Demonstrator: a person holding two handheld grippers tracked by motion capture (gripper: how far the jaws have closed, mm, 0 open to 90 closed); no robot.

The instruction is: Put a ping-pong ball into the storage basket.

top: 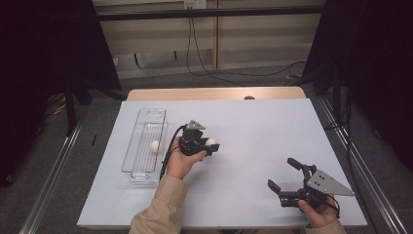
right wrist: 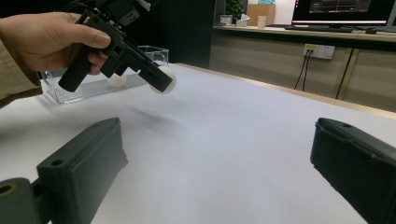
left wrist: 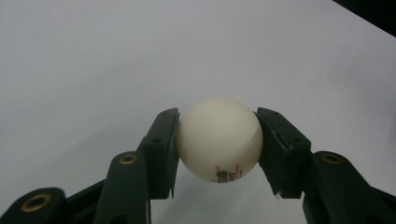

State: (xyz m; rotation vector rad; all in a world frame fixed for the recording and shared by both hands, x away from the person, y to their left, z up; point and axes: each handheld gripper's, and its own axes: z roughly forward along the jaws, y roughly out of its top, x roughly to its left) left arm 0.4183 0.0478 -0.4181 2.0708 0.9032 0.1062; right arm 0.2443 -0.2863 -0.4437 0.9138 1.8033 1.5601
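Ball [left wrist: 218,139], white with small red print low on its face, sits clamped between the two black jaws of my left tongs [left wrist: 218,140], one pad pressed on each flank. I hold it in the air above the white sheet that covers the bench [top: 253,131]; its shadow lies on the sheet below it in the right gripper view. In the high view the ball [top: 211,142] is half hidden behind the tongs' body, and my left hand [top: 184,158] covers the grip, so little of the ball shows there. The print is too small for me to read.

A second white ball [top: 155,146] lies in the clear tray [top: 146,146], just to the left of my left hand. The tray's walls are see-through and hard to trace against the sheet; its near end shows best.

My right tongs [top: 282,174] rest low near the front right of the bench, jaws spread wide with nothing between them, well apart from the held ball. My right hand [top: 319,209] is cut off by the bottom edge of the high view.

Between the two tongs and out to the far and right edges the sheet is bare.
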